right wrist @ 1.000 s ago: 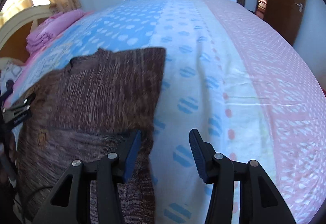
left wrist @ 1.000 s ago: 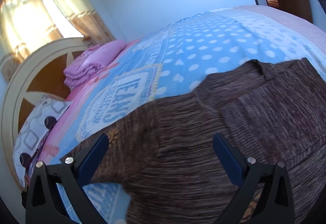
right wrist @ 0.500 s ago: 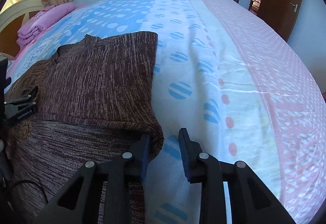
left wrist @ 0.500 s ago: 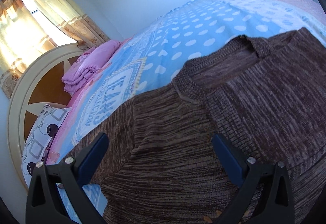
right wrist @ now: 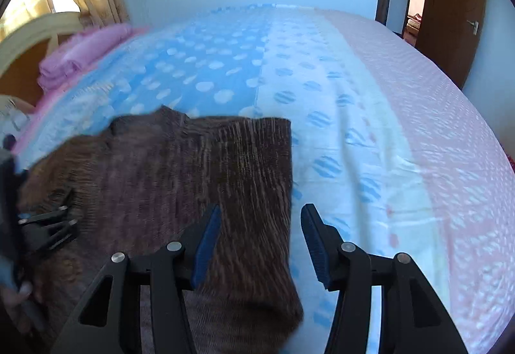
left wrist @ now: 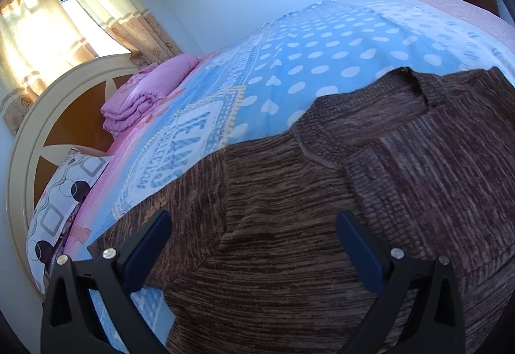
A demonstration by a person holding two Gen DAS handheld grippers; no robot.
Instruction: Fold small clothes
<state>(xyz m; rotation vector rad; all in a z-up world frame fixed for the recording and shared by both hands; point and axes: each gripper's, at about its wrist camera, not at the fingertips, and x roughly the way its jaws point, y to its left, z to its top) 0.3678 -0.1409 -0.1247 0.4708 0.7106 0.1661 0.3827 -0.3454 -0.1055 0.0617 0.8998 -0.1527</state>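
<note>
With jaws spread, just reopened, the right gripper [right wrist: 260, 239] straddles the brown knitted sweater's [right wrist: 180, 180] folded edge, probably needing smoothing; the left gripper [left wrist: 254, 244] gapes, empty.

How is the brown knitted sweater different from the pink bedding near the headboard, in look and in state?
The brown knitted sweater is dark, streaky and lies spread low on the blanket, with one side folded over; the pink bedding is plain, bright and folded into a thick stack. The sweater lies under both grippers; the bedding sits far off by the headboard. Both rest on the bed.
</note>
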